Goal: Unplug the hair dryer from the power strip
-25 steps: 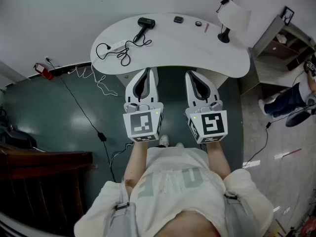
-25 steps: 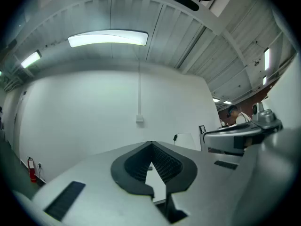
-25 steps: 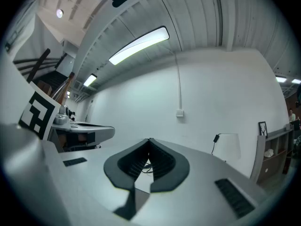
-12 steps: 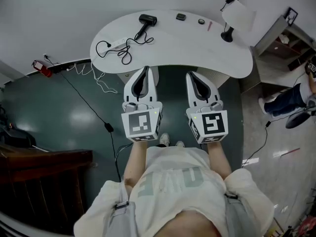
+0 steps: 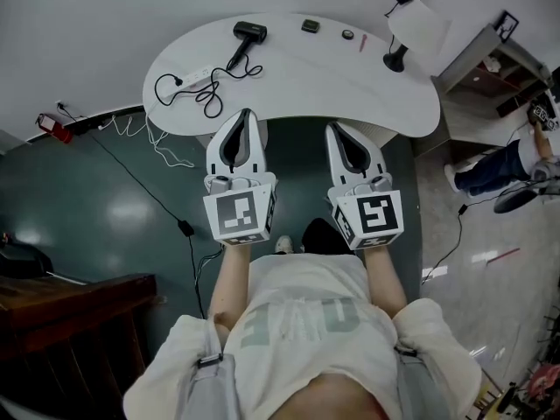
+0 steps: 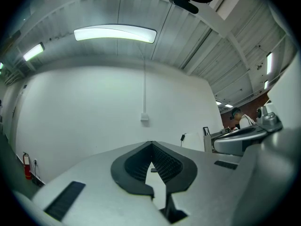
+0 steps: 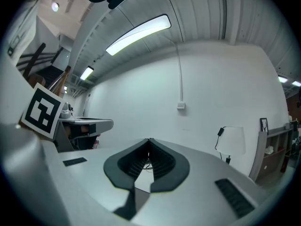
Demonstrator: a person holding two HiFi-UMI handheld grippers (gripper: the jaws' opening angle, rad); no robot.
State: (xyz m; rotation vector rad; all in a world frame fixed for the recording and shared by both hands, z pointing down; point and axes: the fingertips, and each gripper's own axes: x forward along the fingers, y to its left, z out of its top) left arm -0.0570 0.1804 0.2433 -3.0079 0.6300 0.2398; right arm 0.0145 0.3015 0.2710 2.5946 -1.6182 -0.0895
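A black hair dryer (image 5: pixel 248 33) lies at the back left of the white curved table (image 5: pixel 367 90). Its black cord (image 5: pixel 210 94) loops to a white power strip (image 5: pixel 194 77) near the table's left end, where it is plugged in. My left gripper (image 5: pixel 246 115) is shut and empty, its tip at the table's near edge, short of the cord. My right gripper (image 5: pixel 336 129) is shut and empty too, just before the near edge further right. In the left gripper view the gripper (image 6: pixel 151 142) shows its jaws closed together, and so does the gripper (image 7: pixel 149 140) in the right gripper view.
A white lamp (image 5: pixel 411 29) stands at the table's back right, also seen as the lamp (image 7: pixel 233 142) in the right gripper view. Two small dark objects (image 5: pixel 310 26) and a red pen (image 5: pixel 360 44) lie along the back. A red extinguisher (image 5: pixel 51 125) and loose cables (image 5: pixel 157 143) are on the floor at left.
Both grippers have moved forward to the table's near edge, still shut. The table has shifted left in the head view.
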